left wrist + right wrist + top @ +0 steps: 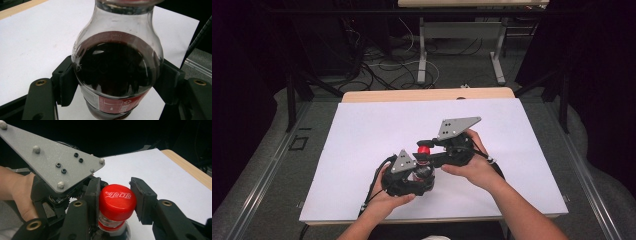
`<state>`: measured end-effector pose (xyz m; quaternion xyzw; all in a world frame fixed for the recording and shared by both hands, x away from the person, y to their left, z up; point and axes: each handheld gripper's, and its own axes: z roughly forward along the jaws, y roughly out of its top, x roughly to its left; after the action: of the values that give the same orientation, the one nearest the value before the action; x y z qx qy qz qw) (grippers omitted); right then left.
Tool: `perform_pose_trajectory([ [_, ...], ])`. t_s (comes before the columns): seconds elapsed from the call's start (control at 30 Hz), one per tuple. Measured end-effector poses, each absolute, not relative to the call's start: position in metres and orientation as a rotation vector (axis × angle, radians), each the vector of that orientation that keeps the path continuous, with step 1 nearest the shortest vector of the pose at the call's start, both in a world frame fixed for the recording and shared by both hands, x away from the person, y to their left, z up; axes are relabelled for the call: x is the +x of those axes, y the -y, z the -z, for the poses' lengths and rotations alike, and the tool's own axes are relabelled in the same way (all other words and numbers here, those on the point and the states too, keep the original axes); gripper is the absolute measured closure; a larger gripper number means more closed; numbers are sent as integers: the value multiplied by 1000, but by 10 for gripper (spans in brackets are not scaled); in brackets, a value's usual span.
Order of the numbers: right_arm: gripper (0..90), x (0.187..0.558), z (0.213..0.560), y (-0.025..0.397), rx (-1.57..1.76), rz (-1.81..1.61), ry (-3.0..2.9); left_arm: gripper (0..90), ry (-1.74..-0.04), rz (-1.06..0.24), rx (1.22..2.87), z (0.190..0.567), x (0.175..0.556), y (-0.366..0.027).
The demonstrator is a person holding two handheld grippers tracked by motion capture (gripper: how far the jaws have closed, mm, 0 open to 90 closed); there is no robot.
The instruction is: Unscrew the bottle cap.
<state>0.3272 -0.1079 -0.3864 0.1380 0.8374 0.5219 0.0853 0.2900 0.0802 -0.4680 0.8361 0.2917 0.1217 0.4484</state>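
Note:
A small clear cola bottle (117,65), dark liquid inside and a red label low down, stands upright on the white sheet (362,130). My left gripper (117,77) is shut on its body, with the pads (67,82) pressed against both sides. In the high view the left gripper (416,176) sits at the bottle's base, held by a hand. The red cap (117,198) lies between the jaws of my right gripper (115,195), whose pads (143,197) touch it on both sides. From above, the right gripper (428,150) reaches in from the right onto the cap (423,147).
The white sheet covers most of a wooden table (427,94). Both forearms come in from the near edge. Beyond the table lie floor cables (382,70) and the legs of another table (422,55). Dark curtains stand at both sides.

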Motion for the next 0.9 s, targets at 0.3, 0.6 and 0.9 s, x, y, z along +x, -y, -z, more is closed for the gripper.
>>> perform_pose_trajectory([
  [0.3,610,327,382,114,438,-1552,-2452,302,-748,-310,2061,470,294,-84],
  [0.6,610,329,381,123,477,-1513,-2445,301,-789,-307,2054,472,301,-94],
  [0.9,610,332,389,133,527,-1474,-2447,301,-827,-342,2018,468,307,-106],
])
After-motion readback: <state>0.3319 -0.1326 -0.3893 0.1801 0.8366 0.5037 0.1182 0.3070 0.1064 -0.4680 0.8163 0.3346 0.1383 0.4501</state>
